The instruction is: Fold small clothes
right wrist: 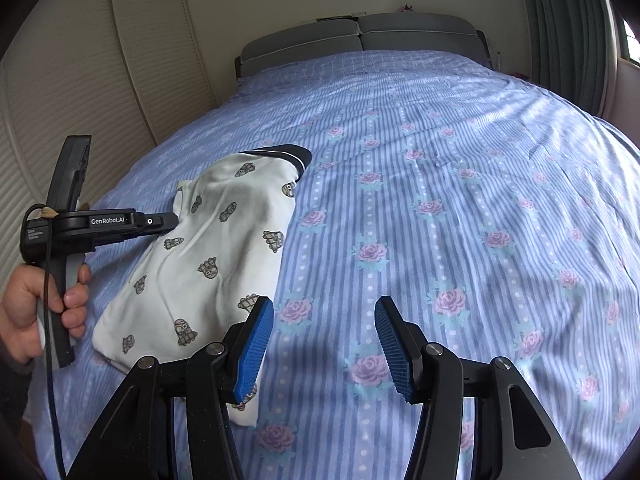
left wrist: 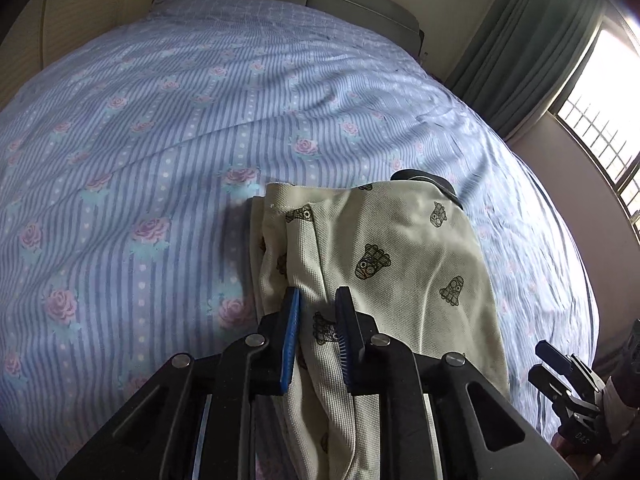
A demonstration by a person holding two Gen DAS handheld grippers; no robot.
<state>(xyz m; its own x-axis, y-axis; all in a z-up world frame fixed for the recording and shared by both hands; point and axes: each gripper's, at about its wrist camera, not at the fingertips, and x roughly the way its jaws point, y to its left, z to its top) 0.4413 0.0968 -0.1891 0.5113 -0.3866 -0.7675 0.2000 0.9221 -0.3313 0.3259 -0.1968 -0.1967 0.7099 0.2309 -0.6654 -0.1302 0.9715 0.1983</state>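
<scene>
A small cream garment point(left wrist: 400, 248) printed with little cartoon figures lies folded on the bed; its dark trimmed collar point(left wrist: 432, 184) is at the far end. My left gripper point(left wrist: 318, 294) is shut on a bunched fold at the garment's near left edge, with cloth running down between the blue pads. In the right wrist view the same garment point(right wrist: 224, 248) lies left of centre, and the left gripper point(right wrist: 168, 220), held by a hand point(right wrist: 44, 300), meets its left side. My right gripper point(right wrist: 324, 320) stands open over the sheet beside the garment's right edge, holding nothing.
A blue striped bedsheet point(right wrist: 440, 200) with pink roses covers the whole bed. A grey headboard point(right wrist: 360, 40) stands at the far end. Louvred cream doors point(right wrist: 80, 80) are to the left. Green curtains point(left wrist: 532, 52) and a bright window point(left wrist: 600, 120) are to the right.
</scene>
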